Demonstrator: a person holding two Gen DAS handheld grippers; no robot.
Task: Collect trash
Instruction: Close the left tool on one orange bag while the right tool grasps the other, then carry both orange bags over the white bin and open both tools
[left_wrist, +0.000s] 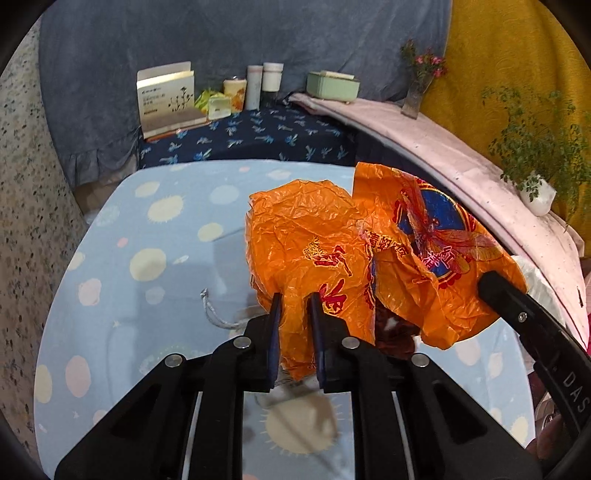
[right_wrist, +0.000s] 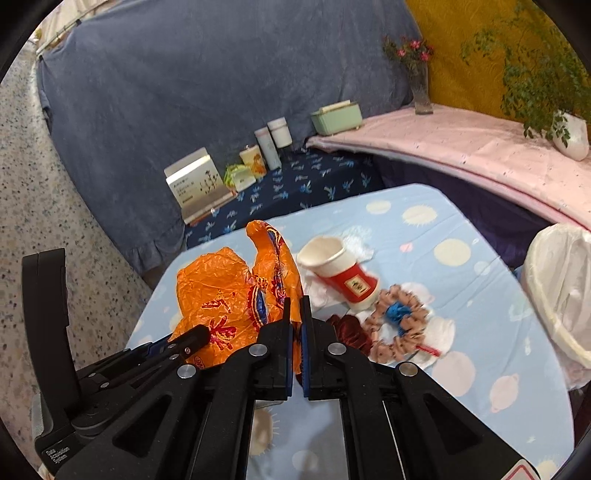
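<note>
A crumpled orange plastic bag (left_wrist: 332, 251) with red and blue print hangs above the light blue dotted tablecloth (left_wrist: 147, 258). My left gripper (left_wrist: 294, 306) is shut on one edge of it. My right gripper (right_wrist: 295, 310) is shut on another edge of the bag (right_wrist: 229, 291); its finger shows in the left wrist view (left_wrist: 495, 288). Beyond the bag lie a tipped red and white paper cup (right_wrist: 340, 273), crumpled white tissue (right_wrist: 354, 240), a dark red scrunchie (right_wrist: 351, 328) and a beige scrunchie with a blue one inside (right_wrist: 399, 314).
A bin lined with a white bag (right_wrist: 557, 288) stands at the table's right edge. A lower dark blue shelf holds a box (right_wrist: 195, 184), cups and a green container (right_wrist: 336, 118). A pink ledge carries a vase (right_wrist: 421, 88) and a potted plant (right_wrist: 569, 133).
</note>
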